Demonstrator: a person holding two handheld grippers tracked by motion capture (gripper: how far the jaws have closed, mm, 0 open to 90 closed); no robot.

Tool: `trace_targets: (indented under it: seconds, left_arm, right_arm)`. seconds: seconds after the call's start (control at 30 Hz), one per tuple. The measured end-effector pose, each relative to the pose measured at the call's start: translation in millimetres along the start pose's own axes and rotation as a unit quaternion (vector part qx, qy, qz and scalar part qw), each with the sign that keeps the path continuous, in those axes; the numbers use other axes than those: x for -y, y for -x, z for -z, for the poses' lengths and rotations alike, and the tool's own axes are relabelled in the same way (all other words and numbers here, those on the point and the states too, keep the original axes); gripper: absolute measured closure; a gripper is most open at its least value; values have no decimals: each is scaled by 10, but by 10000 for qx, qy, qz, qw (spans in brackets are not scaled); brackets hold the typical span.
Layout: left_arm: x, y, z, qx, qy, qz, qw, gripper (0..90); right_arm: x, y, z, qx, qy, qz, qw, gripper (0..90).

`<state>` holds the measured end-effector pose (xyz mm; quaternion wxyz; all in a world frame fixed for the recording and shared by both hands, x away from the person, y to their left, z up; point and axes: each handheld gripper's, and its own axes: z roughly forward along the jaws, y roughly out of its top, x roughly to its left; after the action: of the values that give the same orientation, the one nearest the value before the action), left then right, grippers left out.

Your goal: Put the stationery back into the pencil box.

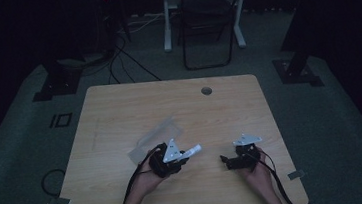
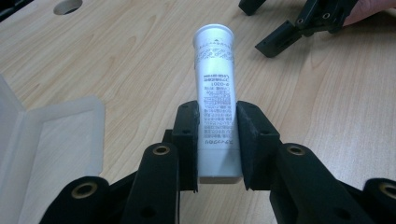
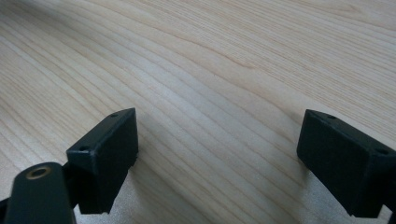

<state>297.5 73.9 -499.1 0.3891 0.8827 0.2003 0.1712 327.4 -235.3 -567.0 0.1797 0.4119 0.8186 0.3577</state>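
A white tube (image 2: 216,93) with small printed text is clamped between the pads of my left gripper (image 2: 217,140), cap end pointing away from the camera. In the high view the left gripper (image 1: 187,157) sits near the table's front middle, and the tube (image 1: 194,150) sticks out to its right. An open translucent plastic case (image 1: 155,138) lies just behind and left of it; its lid (image 2: 60,135) lies flat beside my left jaw. My right gripper (image 1: 223,160) rests to the right, jaws wide apart over bare wood (image 3: 219,144), holding nothing.
The wooden table (image 1: 120,113) has a round cable hole (image 1: 206,90) near its far edge. Beyond the table, a chair frame and desk legs (image 1: 206,24) stand on dark carpet. Cables trail off the front edge from both grippers.
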Motion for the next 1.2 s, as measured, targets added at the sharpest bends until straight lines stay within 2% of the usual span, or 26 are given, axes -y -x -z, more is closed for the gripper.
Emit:
trace_targets:
  seconds: [1.2]
  left_arm:
    - [55, -158, 57, -201, 54, 184, 9996, 712]
  right_arm:
    - [0, 0, 0, 0, 0, 1, 10000, 126]
